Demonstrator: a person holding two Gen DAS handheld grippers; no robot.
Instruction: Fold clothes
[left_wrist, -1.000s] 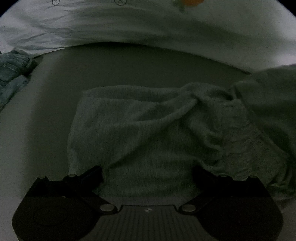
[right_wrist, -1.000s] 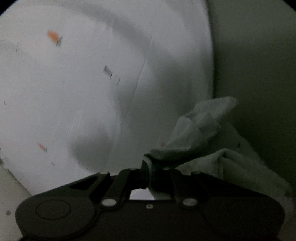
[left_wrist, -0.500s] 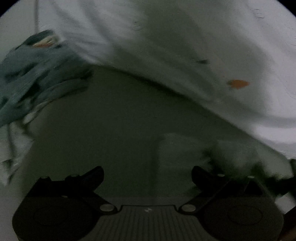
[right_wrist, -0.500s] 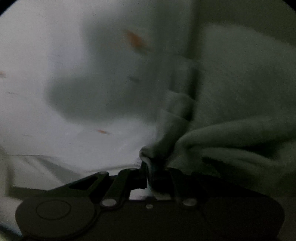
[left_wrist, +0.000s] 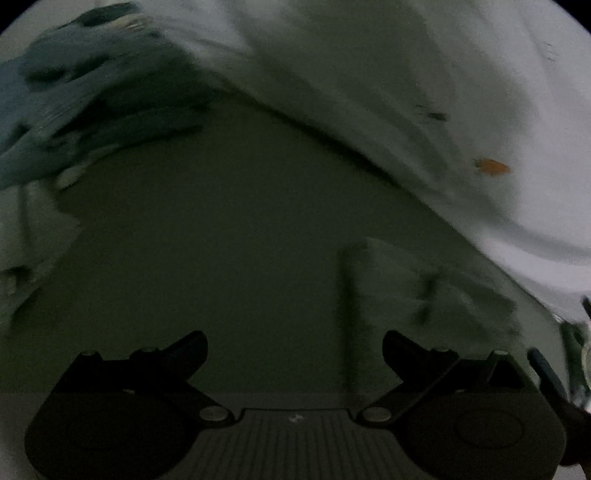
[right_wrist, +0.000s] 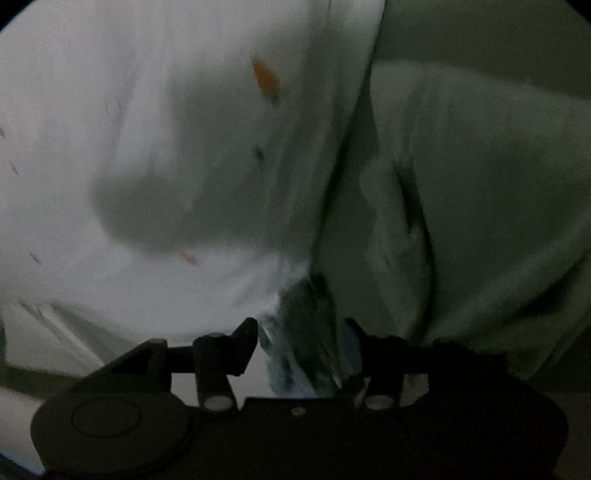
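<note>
Pale grey-green knitted garment (left_wrist: 413, 288), loosely folded, lying on a dull olive tabletop (left_wrist: 236, 236), seen low and right of centre in the left wrist view. Same garment (right_wrist: 472, 192) filling the right half of the right wrist view, close to the lens, creased, with a dark fold line running down it.

Just behind the garment, a white sheet with small orange and dark marks (left_wrist: 424, 92), draped over something bulky along the far edge of the tabletop and blocking everything beyond. In the right wrist view the same white sheet (right_wrist: 147, 147) covering the whole left half, its edge meeting the garment down the middle. At upper left in the left wrist view, a heap of blue-grey clothes (left_wrist: 81, 110), well apart from the garment, with a strip of whitish cloth (left_wrist: 33, 229) below it at the left edge.

Left gripper (left_wrist: 293, 354): jaws wide open, nothing between them, bare tabletop beneath, the garment just beyond the right-hand jaw.

Right gripper (right_wrist: 303, 343): jaws have just been opening, now standing about half apart. Between them, a streaked blue-grey patch of cloth, too blurred to identify; whether either jaw touches it cannot be told.

Both views dim and motion-smeared. Dark shapes at the far right edge of the left wrist view cut off and unreadable.
</note>
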